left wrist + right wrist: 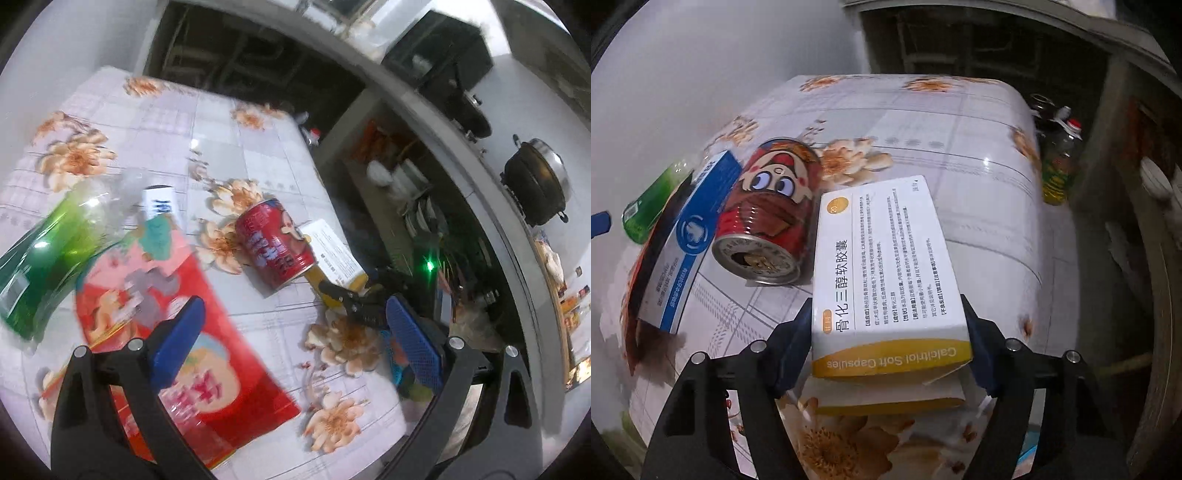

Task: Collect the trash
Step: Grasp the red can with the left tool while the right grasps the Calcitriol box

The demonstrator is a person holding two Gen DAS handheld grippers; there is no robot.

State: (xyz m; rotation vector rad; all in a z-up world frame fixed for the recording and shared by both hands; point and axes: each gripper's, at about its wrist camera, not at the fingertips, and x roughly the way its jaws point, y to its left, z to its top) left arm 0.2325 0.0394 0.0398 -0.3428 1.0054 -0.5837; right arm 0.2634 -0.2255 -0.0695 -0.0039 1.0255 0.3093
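**Capsule box bracketed, grip about to be made**

In the right wrist view, the right gripper [890, 343] is set astride the white and yellow capsule box [886, 266], which lies flat on the flowered tablecloth [979, 155] in the lower centre of the frame. A blue pad is seen against each long side of the box, but whether real pressure is being applied cannot be told; the carton walls look unbent. Just left of the box, a red drinks can [768, 214] is lying on its side with its opened end toward the camera, and a blue and white carton [683, 240] is leaning further left, with a green bottle [650, 206] at the frame's left edge.

In the left wrist view, the left gripper [291, 339] is held above the table with its blue fingers [177, 339] well apart and nothing between them; a red snack bag [192, 332] is spread beneath it in the lower left.

For a clean pick, the box should be squeezed gently, since thin card is likely to buckle. The open flap at the near end should be watched. A straight lift is advised, so the can alongside is not nudged into rolling.
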